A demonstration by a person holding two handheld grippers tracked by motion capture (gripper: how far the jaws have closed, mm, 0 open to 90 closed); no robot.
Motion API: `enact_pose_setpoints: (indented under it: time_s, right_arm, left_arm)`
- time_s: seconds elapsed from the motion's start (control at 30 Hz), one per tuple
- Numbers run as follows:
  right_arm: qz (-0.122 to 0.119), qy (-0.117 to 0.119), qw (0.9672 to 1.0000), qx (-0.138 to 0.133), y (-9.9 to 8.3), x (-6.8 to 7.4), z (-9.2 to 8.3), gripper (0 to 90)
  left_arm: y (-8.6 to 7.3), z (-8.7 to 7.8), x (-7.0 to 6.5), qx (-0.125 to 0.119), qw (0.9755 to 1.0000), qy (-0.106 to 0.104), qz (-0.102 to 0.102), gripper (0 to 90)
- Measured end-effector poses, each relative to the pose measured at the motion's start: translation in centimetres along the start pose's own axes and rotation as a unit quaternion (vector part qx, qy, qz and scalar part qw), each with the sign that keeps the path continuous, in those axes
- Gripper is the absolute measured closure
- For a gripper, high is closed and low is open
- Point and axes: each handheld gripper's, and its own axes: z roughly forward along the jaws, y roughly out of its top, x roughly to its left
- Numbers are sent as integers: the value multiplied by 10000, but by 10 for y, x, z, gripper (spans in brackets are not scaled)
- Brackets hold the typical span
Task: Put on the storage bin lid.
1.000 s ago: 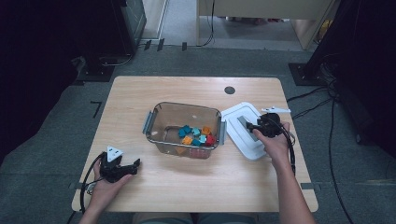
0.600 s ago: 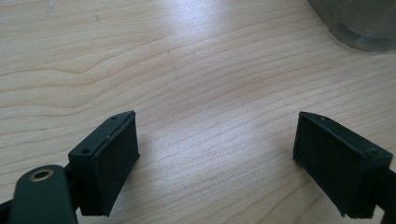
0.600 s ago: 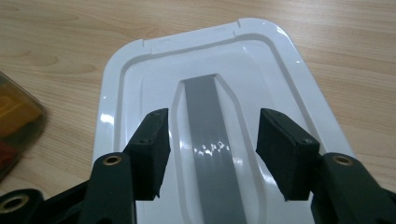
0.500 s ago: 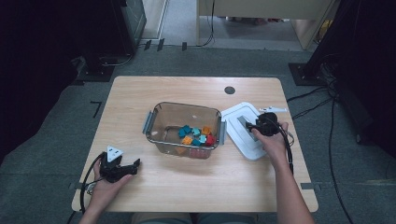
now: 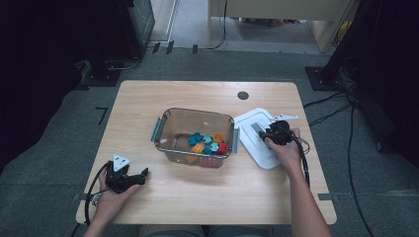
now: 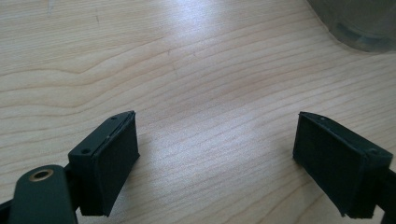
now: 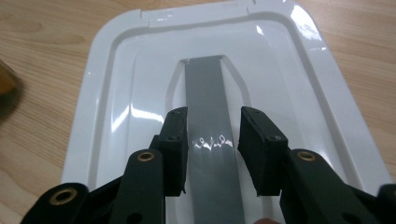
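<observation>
A white lid lies flat on the table to the right of a clear plastic container. A grey handle strip runs down the lid's middle. My right gripper points down over the lid with the strip between its jaws. The jaws have just been closing; the left pad meets the strip's edge and a thin gap stays at the right pad. My left gripper rests at the table's front left, wide open over bare wood.
Several small coloured blocks lie in the container, which has grey latches at both ends. A dark round hole sits near the table's far edge. Cables trail off the table's right side onto the floor.
My right gripper has sunk a little onto the lid and its jaws have narrowed around the grey strip. The left hand has stayed put.
</observation>
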Motion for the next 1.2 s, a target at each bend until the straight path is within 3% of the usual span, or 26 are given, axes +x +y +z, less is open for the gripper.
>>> enact_pose_setpoints:
  time_s: [0.23,0.5,0.73,0.83,1.0,1.2]
  right_arm:
    - [-295,-188,9994,-78,-2,8,6,667]
    - [-161,59,9990,-418,-11,1,5,679]
    - [-167,141,9996,-166,-15,2,-6,685]
    - [-220,55,9997,-115,-19,4,-11,685]
    - [-76,92,9999,-31,-24,2,-20,686]
    - [-33,122,9998,-166,-23,-1,-37,686]
  left_arm:
    - [0,0,0,0,10000,0,-1,138]
    - [0,0,0,0,10000,4,-2,138]
    - [0,0,0,0,10000,4,0,137]
    - [0,0,0,4,10000,2,0,138]
    - [0,0,0,3,10000,1,1,138]
    - [1,-2,2,86,9999,-53,48,137]
